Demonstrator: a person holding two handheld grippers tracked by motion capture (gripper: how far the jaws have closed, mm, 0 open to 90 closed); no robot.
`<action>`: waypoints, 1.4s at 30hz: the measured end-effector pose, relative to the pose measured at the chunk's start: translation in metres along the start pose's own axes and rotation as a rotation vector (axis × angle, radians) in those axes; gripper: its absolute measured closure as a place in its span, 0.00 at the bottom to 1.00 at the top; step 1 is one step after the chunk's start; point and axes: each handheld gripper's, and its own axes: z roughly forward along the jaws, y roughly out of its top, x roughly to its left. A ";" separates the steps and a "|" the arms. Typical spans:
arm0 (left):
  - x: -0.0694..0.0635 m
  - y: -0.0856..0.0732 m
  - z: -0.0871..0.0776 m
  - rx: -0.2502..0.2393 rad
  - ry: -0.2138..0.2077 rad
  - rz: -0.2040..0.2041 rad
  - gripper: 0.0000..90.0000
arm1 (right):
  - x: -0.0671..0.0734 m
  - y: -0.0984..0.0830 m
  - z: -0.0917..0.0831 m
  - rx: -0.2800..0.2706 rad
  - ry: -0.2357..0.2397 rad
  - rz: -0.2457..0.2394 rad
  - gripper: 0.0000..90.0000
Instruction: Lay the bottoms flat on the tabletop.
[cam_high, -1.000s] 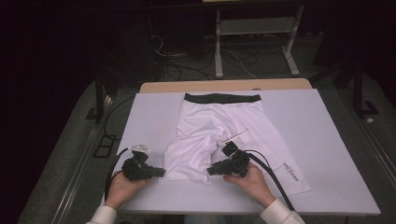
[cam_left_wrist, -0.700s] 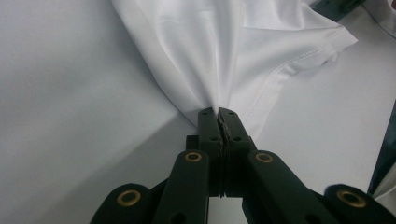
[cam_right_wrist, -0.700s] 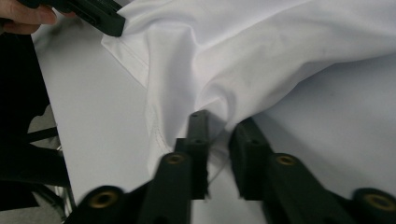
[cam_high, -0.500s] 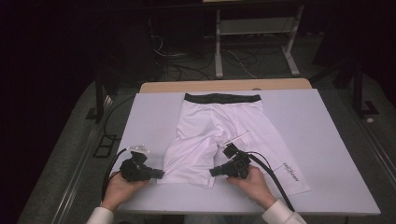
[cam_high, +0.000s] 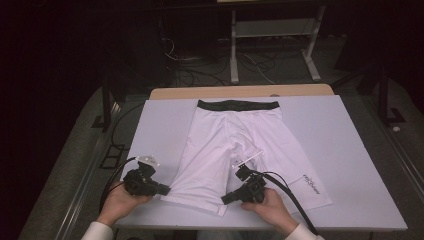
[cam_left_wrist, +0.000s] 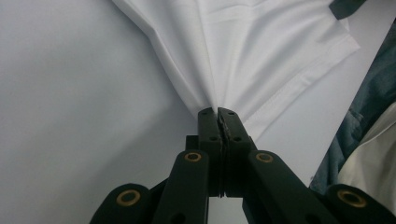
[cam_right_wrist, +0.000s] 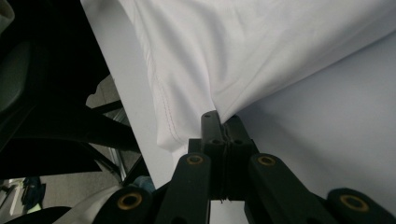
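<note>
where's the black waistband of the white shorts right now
In the high view the black waistband lies at the far end of the white shorts, flat on the table near its far edge, opposite the hem end near both hands.

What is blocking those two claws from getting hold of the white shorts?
Nothing visible. The left gripper and the right gripper are both shut on the hem of one leg of the shorts, which lie flat on the table.

A white table (cam_high: 350, 150) stands before a metal shelf frame (cam_high: 272, 35) and floor cables (cam_high: 200, 75).
</note>
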 end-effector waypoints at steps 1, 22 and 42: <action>0.000 -0.001 0.000 0.004 0.000 0.005 0.98 | 0.001 0.000 0.002 0.004 0.005 0.001 0.98; 0.005 -0.008 -0.008 0.023 0.034 0.018 0.95 | 0.007 -0.002 0.012 0.027 0.063 -0.017 0.97; -0.005 0.000 -0.019 -0.227 0.042 0.031 0.20 | 0.011 -0.005 -0.034 -0.089 -0.135 -0.194 0.43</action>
